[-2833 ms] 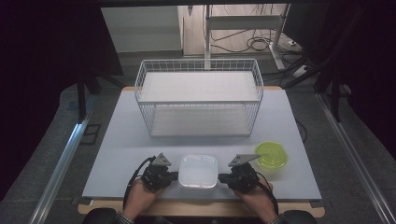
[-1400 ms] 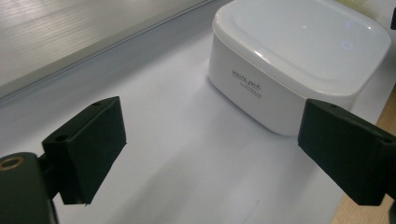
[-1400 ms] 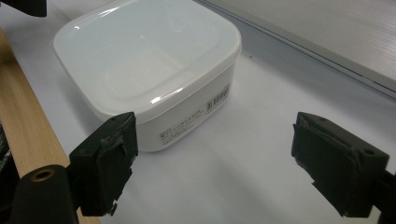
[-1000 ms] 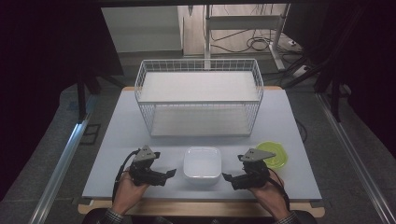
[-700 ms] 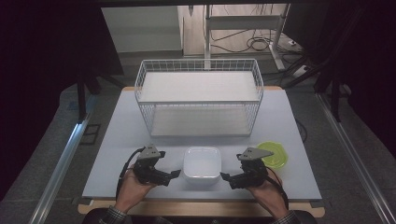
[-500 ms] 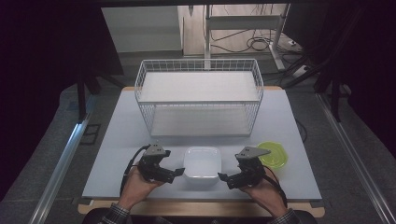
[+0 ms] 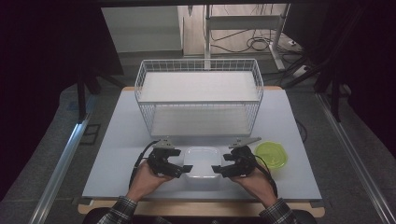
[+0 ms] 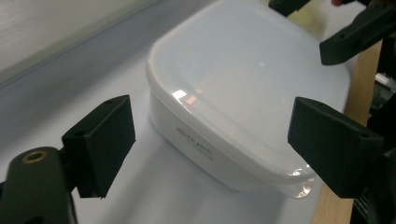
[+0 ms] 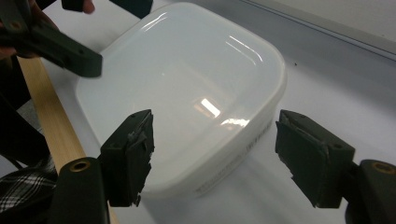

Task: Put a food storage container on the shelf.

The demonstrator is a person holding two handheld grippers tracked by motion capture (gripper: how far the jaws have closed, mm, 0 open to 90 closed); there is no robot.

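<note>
Container with its lid on sits on the counter between the left gripper and right gripper, both closing in but not yet touching; next, squeeze evenly and lift.

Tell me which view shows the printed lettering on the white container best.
The left gripper view: the white container sits close, with the lettering on its near side wall facing the camera. The right gripper view shows the print slanted and fainter. In the high view the container is too small to show it.
</note>
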